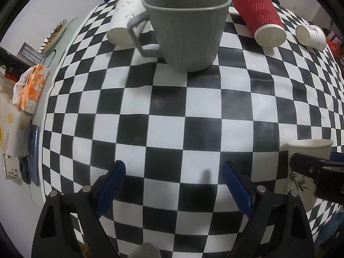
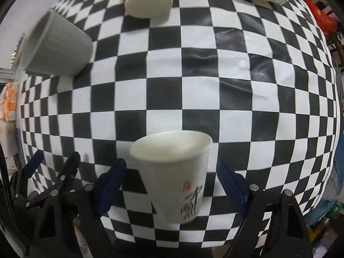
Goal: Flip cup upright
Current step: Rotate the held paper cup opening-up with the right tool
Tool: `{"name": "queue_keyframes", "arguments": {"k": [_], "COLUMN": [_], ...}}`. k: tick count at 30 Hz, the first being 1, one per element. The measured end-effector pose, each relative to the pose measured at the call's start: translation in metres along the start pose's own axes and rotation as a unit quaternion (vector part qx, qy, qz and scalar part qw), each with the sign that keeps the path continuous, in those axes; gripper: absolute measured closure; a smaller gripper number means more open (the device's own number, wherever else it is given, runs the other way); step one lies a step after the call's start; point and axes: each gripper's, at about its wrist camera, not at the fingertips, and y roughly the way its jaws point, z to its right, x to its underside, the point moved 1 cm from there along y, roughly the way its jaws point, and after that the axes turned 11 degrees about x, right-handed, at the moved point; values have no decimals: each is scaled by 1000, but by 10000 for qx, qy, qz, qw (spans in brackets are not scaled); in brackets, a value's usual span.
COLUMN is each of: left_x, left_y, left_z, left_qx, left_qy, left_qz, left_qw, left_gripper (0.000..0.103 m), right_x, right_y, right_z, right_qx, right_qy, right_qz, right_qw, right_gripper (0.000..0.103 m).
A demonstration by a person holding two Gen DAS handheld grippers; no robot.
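Note:
A white paper cup (image 2: 178, 172) with black and red print stands upright on the checkered cloth, between the spread fingers of my right gripper (image 2: 172, 180), which is open and does not touch it. The same cup (image 1: 305, 167) shows at the right edge of the left wrist view, partly behind the right gripper's black body. My left gripper (image 1: 174, 182) is open and empty over the cloth. A grey mug (image 1: 187, 23) stands upright ahead of it; it also shows in the right wrist view (image 2: 58, 45).
A red ribbed paper cup (image 1: 260, 15) lies on its side at the back, as do a white printed cup (image 1: 126, 19) and a small white cup (image 1: 311, 34). Boxes and an orange packet (image 1: 30, 88) sit past the checkered cloth's (image 1: 167, 111) left edge.

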Motion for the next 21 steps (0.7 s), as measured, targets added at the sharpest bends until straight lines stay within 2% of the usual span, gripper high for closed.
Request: {"name": "queue_keyframes", "arguments": {"k": [2, 3, 6, 12, 14, 18, 21], "left_x": [0, 0, 1, -1, -2, -6, -7], "left_y": [1, 1, 1, -3, -3, 1, 4], "left_z": [1, 2, 5, 13, 14, 19, 24], "left_qx": [4, 13, 52, 107, 104, 75, 46], "left_qy": [29, 39, 45, 23, -1, -62, -69], "left_qz": [-9, -14, -17, 14, 24, 22, -11], "left_qw": [10000, 10000, 10000, 9999, 9999, 10000, 10000], "left_gripper": [12, 12, 11, 12, 12, 12, 11], "right_x": [-4, -5, -5, 0, 0, -6, -10], "right_y": [6, 7, 3, -26, -37, -51, -50], "right_z": [0, 0, 4, 28, 33, 55, 57], "right_qx": [11, 1, -25, -224, -373, -652, -474], "right_qy": [-26, -25, 5, 550, 815, 1223, 1300], "right_qz": [-93, -111, -16, 860, 1320, 2527, 3196], "right_qw": [10000, 9999, 10000, 9945, 9872, 9576, 9374], "right_gripper": [26, 32, 34, 35, 35, 36, 36]}}
